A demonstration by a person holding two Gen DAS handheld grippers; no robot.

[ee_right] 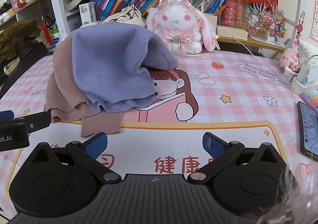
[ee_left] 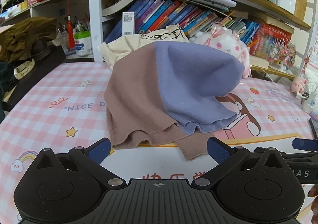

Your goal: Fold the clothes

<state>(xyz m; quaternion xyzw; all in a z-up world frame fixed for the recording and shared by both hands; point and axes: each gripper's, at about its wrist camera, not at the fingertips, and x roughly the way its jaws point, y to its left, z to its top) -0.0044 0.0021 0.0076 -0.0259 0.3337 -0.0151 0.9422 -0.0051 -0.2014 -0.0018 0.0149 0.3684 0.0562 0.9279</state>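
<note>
A knit garment, half brown (ee_left: pixel 135 92) and half purple (ee_left: pixel 190 77), lies in a raised heap on the pink checked desk mat (ee_left: pixel 59 92). It also shows in the right wrist view (ee_right: pixel 103 65), left of centre. My left gripper (ee_left: pixel 159 151) is open and empty, just short of the garment's brown hem. My right gripper (ee_right: pixel 155 144) is open and empty, right of the brown hem corner (ee_right: pixel 101 126). The right gripper's tip shows at the left view's right edge (ee_left: pixel 304 144); the left gripper's body shows at the right view's left edge (ee_right: pixel 23 122).
A cream cloth bag (ee_left: pixel 151 41) and a white plush rabbit (ee_right: pixel 178 23) sit behind the garment against bookshelves. A phone (ee_right: pixel 309 126) lies at the right edge, chargers (ee_right: pixel 304 79) and a pink pig toy (ee_right: pixel 289 59) beyond. Dark clothes and a watch (ee_left: pixel 23 69) are at the left.
</note>
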